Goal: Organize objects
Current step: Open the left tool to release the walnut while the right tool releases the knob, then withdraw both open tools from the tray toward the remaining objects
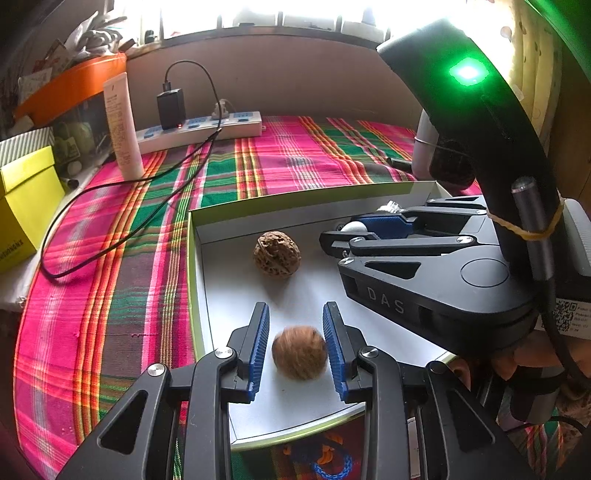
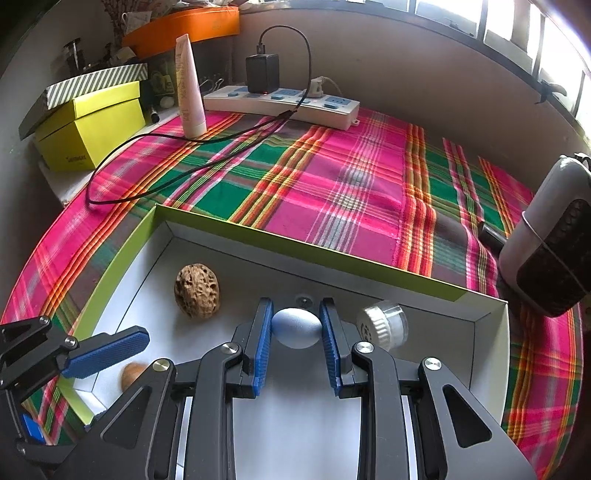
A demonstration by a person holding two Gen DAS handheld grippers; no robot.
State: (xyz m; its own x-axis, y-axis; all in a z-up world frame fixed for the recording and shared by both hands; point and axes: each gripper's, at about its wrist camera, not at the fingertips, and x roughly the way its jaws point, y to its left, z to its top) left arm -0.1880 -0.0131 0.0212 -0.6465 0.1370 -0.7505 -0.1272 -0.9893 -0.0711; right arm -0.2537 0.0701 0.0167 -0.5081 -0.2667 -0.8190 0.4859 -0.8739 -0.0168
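Observation:
A shallow white box lid (image 1: 207, 236) (image 2: 491, 332) with green sides lies on the plaid cloth. In it are a wrinkled walnut (image 1: 276, 253) (image 2: 197, 290), a smoother brown nut (image 1: 300, 352) (image 2: 133, 373), a pale blue egg (image 2: 296, 327) (image 1: 354, 226) and a small clear jar with a white cap (image 2: 383, 324). My left gripper (image 1: 297, 334) is open, its blue pads (image 1: 259, 343) on either side of the smooth nut with small gaps. My right gripper (image 2: 295, 332) (image 1: 364, 230) is shut on the egg, low over the lid's floor.
A white power strip (image 2: 284, 103) with a black charger and trailing cable (image 2: 155, 166), a white tube (image 2: 190, 88), yellow boxes (image 2: 88, 129) and an orange box (image 2: 184, 26) stand at the back left. A grey-and-black device (image 2: 550, 243) lies at the right.

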